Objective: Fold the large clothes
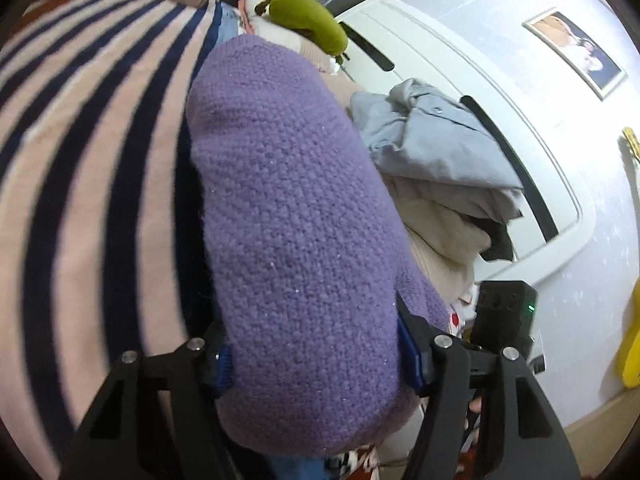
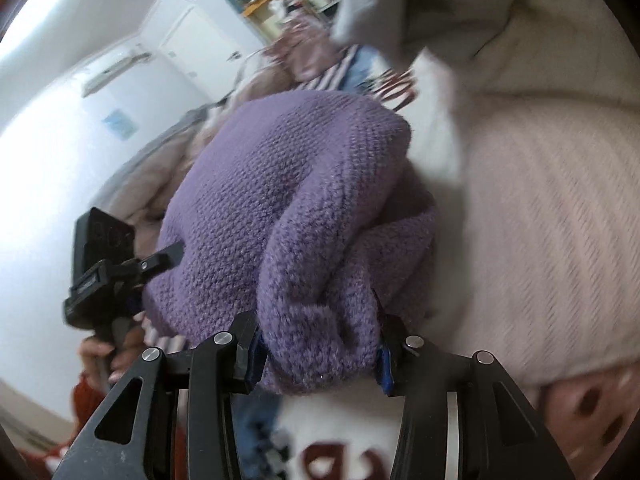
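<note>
A folded purple knit sweater (image 1: 288, 216) fills the middle of the left wrist view. My left gripper (image 1: 320, 364) is shut on its near end, with the thick fold between the blue-padded fingers. In the right wrist view the same purple sweater (image 2: 288, 200) bulges ahead, and my right gripper (image 2: 320, 356) is shut on its bunched near edge. The left gripper (image 2: 160, 260) shows in the right wrist view at the sweater's left side. The right gripper's body (image 1: 504, 316) shows at the lower right of the left wrist view.
A pink and navy striped garment (image 1: 88, 168) lies left of the sweater. A pile of grey and beige clothes (image 1: 436, 168) sits to the right against a white headboard (image 1: 440, 52). A green plush (image 1: 308, 20) lies beyond. A pale pink ribbed garment (image 2: 540, 240) lies right.
</note>
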A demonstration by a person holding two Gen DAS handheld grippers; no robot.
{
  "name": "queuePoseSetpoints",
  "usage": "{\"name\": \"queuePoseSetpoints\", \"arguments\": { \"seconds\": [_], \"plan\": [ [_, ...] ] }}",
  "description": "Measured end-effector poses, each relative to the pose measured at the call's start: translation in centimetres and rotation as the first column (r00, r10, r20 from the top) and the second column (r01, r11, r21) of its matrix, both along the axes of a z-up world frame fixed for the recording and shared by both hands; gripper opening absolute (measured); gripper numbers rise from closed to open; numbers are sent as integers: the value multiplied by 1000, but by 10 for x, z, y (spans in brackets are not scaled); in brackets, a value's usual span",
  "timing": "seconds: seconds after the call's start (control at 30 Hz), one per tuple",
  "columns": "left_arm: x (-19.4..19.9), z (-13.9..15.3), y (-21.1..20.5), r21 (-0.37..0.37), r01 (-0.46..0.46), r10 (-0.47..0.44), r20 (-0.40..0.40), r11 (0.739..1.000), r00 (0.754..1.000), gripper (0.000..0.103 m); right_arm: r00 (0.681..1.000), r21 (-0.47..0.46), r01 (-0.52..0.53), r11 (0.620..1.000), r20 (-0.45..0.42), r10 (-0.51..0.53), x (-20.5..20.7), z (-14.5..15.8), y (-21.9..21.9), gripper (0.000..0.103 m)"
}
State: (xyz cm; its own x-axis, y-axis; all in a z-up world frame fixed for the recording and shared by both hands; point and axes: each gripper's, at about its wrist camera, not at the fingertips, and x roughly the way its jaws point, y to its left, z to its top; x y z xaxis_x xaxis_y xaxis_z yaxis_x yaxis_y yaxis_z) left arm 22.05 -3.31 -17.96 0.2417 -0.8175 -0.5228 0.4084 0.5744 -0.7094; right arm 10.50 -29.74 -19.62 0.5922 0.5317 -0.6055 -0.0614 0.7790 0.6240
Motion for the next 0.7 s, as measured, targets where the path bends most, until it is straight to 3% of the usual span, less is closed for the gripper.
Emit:
{"name": "queuePoseSetpoints", "arguments": {
  "seconds": [0.13,0.17,0.23,0.27,0.4,0.53,0.63,0.7],
  "plan": [
    [-21,7,34,63,-6,6,-2,998,1000,63,998,105,-61,993,-18,63,-9,-8,14,47],
    [-23,3,40,71,-5,6,-17,997,1000,64,998,102,-59,993,-30,62,-10,-11,19,54],
    [-25,-7,49,79,-3,6,-49,997,999,67,997,78,-17,997,-69,22,-12,-21,24,79],
    [-26,-11,52,76,-6,11,-58,997,998,70,997,81,-1,997,-81,8,-11,-26,25,81],
    [-25,-16,56,81,-15,21,-72,997,997,80,992,181,38,983,-126,-16,-14,-47,21,87],
    [-23,-18,56,90,-10,18,-87,996,996,88,992,211,61,976,-117,-37,-20,-54,20,90],
    [-20,-22,51,95,-15,25,-107,995,994,92,992,238,44,970,-126,-15,-21,-59,27,87],
    [-19,-25,46,102,-16,28,-112,995,993,96,991,285,26,958,-131,12,-20,-63,33,74]
  ]
}}
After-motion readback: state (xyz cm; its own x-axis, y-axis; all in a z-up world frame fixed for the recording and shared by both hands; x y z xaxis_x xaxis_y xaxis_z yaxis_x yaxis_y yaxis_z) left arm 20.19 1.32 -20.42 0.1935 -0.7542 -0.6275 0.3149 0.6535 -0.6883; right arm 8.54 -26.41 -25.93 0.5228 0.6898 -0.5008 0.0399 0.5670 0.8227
